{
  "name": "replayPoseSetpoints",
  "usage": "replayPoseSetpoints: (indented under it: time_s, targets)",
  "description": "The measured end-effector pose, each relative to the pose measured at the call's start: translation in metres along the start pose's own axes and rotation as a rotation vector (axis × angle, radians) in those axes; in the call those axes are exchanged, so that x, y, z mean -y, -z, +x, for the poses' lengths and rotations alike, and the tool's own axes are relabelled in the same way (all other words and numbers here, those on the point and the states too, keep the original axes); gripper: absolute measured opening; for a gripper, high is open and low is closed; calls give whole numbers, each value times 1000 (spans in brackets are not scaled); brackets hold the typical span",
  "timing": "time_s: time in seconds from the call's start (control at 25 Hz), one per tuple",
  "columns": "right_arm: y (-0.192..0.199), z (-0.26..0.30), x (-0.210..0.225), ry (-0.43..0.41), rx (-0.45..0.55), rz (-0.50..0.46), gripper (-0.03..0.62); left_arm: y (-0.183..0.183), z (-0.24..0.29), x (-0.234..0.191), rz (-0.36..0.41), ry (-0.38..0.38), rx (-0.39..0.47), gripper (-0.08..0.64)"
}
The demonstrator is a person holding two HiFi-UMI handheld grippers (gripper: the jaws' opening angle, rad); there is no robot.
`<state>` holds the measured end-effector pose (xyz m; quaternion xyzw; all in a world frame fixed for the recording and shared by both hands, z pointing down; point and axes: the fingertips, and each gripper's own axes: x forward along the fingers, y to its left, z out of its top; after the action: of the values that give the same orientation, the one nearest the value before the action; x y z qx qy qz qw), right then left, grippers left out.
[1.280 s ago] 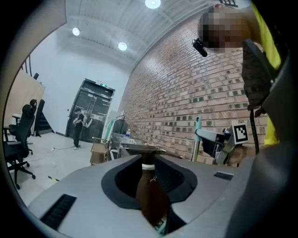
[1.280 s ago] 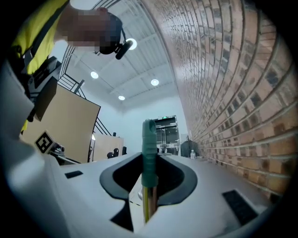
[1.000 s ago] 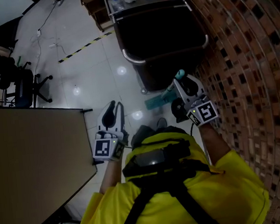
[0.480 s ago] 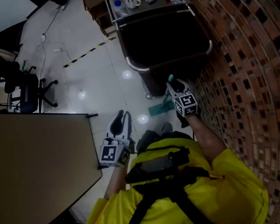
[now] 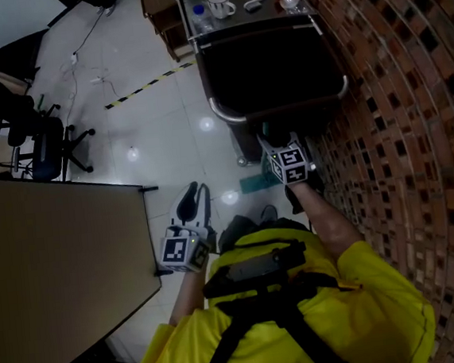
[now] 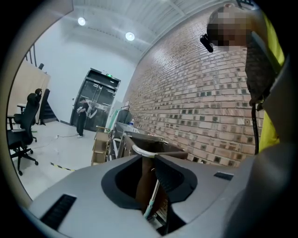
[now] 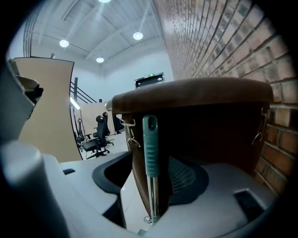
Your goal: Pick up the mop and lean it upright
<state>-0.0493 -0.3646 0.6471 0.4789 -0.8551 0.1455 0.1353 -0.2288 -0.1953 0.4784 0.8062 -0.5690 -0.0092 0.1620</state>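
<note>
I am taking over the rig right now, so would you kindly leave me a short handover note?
Left claw: open, empty, away from the job.
Right claw: jaws have just been opening; the mop handle stands between them and is not gripped.
Mop: handle upright against the brown cart, mop head on the floor at its foot.
Done: mop picked up and leaned.
Left: draw the right claw back without knocking the handle, then check that it stays up.
</note>
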Motion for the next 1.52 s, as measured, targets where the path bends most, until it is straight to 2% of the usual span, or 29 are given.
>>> replayPoseSetpoints:
  time_s: [0.2, 0.4, 0.44, 0.52, 0.6, 0.68, 0.72, 0.76, 0.96, 1.08, 1.28, 1.52]
  targets:
    - [-14, -32, 5, 7, 18, -11, 241, -7, 6, 1, -6, -3, 24, 89]
    - [-83, -122, -7, -16, 172, 24, 239, -11, 6, -4, -4, -24, 31, 89]
    - [-100, -143, -11, -17, 208, 14, 210, -13, 6, -3, -7, -21, 40, 89]
    - [-132, -180, -20, -17, 276, -11, 197, -20, 5, 2, -12, -5, 58, 89]
    - [-156, -207, -27, -16, 334, -14, 95, -28, 5, 8, -13, 15, 79, 89]
    - [-168, -221, -32, -24, 368, -1, 78, -34, 6, 13, -10, 32, 91, 89]
    - [-170, -225, -34, -28, 380, 4, 11, -36, 7, 15, -6, 39, 94, 89]
    - [-169, -227, -35, -27, 385, 10, 5, -37, 9, 17, -2, 45, 98, 89]
    - [-153, -229, -36, -7, 358, 51, 5, -43, 4, 23, 24, 51, 111, 89]
    - [-151, -226, -38, -27, 342, 84, 5, -46, 0, 24, 35, 47, 116, 89]
    - [-147, -222, -45, -58, 344, 82, 5, -46, -6, 26, 38, 39, 117, 89]
    - [-125, -216, -59, -94, 300, 111, 5, -33, -10, 30, 28, 39, 82, 89]
